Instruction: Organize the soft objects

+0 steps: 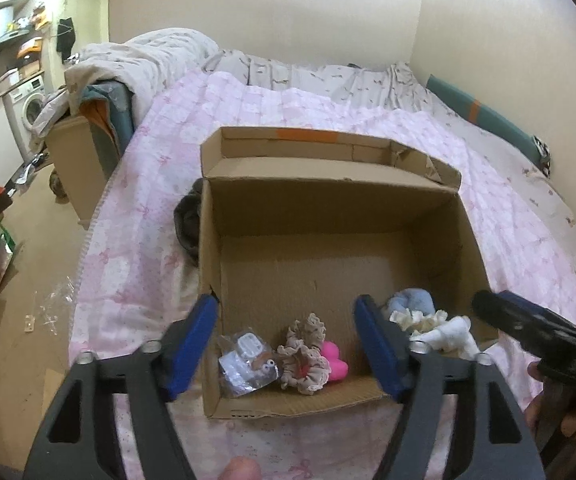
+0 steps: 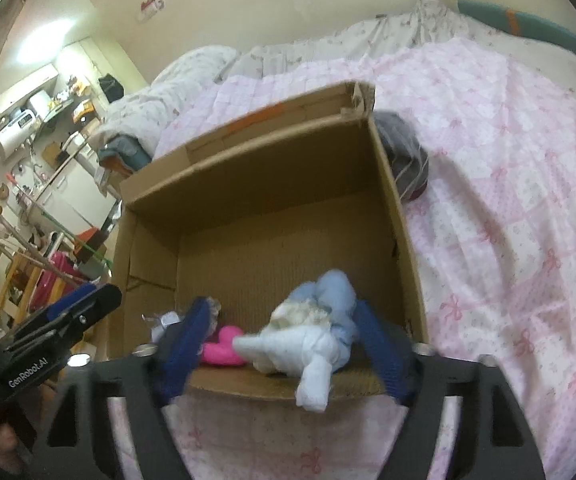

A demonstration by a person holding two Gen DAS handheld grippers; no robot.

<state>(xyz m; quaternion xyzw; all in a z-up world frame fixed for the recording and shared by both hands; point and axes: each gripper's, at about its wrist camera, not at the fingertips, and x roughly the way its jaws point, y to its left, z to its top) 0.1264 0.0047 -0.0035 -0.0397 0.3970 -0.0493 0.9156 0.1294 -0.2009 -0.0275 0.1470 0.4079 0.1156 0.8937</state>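
Left wrist view shows me my left tool (image 1: 286, 344) standing wide apart over the near end of a cardboard box (image 1: 327, 204) that sits on the bed (image 1: 136, 208). Nothing is between its blue fingers (image 1: 192, 344); the pads touch none of the things below. On the box floor, near the front wall, I see a crinkled clear packet (image 1: 246, 362), a beige frilly scrunchie (image 1: 301, 354) just beside it, and a pink heart (image 1: 335, 364) touching the scrunchie's right side. Further right in the box lie a light blue cloth bundle (image 1: 409, 300) and a white plush (image 1: 447, 334), partly behind my right finger. My right tool (image 1: 527, 328) comes in from the right edge of this view, over the box's right wall.

From the right wrist view, my right tool (image 2: 284, 344) is spread to its full width, and no pad presses on anything. The white plush (image 2: 307, 356) and the blue bundle (image 2: 331, 300) sit between its fingers (image 2: 186, 344), the plush draped over the front wall of the box (image 2: 256, 184) with one limb hanging outside. The picture is blurred there, so I cannot tell whether the plush has settled. The heart (image 2: 222, 348) lies to the left, behind the left finger. My left tool (image 2: 76, 312) shows at the left edge. A dark grey item (image 2: 403, 156) lies on the bed (image 2: 507, 200) against the box's outer right wall.
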